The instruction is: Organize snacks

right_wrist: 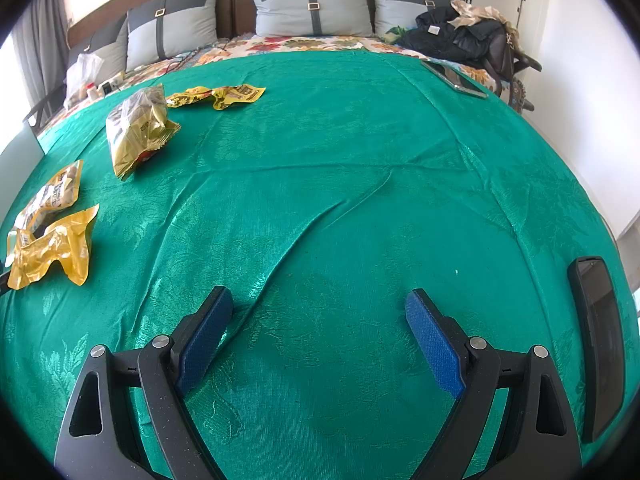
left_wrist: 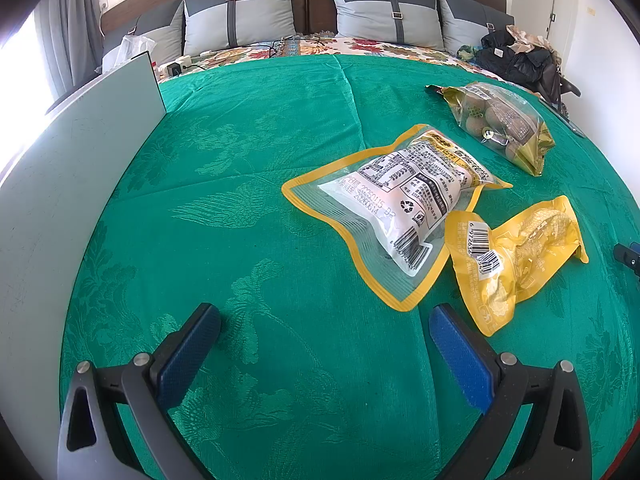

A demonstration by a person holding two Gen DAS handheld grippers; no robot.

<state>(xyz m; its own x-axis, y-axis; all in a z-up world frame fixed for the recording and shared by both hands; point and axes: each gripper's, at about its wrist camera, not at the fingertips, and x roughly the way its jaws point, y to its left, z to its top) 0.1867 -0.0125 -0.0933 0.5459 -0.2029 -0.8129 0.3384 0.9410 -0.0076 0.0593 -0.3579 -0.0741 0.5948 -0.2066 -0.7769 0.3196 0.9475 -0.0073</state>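
Several snack packs lie on a green bedspread (left_wrist: 260, 200). In the left wrist view, a clear pack with a yellow border (left_wrist: 400, 208) overlaps a crumpled yellow pack (left_wrist: 516, 256), and a gold bag of round snacks (left_wrist: 500, 124) lies farther back. My left gripper (left_wrist: 324, 316) is open and empty, just short and left of the packs. The right wrist view shows the same yellow pack (right_wrist: 52, 248), bordered pack (right_wrist: 52, 192) and gold bag (right_wrist: 136, 128) at far left, plus a flat yellow wrapper (right_wrist: 220, 96). My right gripper (right_wrist: 318, 300) stands open over bare cloth.
A white upright panel (left_wrist: 60, 200) borders the left side. A dark phone (right_wrist: 600, 344) lies near the right gripper, and a second flat device (right_wrist: 456, 76) farther back. Pillows (right_wrist: 312, 8) and a pile of dark clothes (right_wrist: 460, 28) sit at the headboard.
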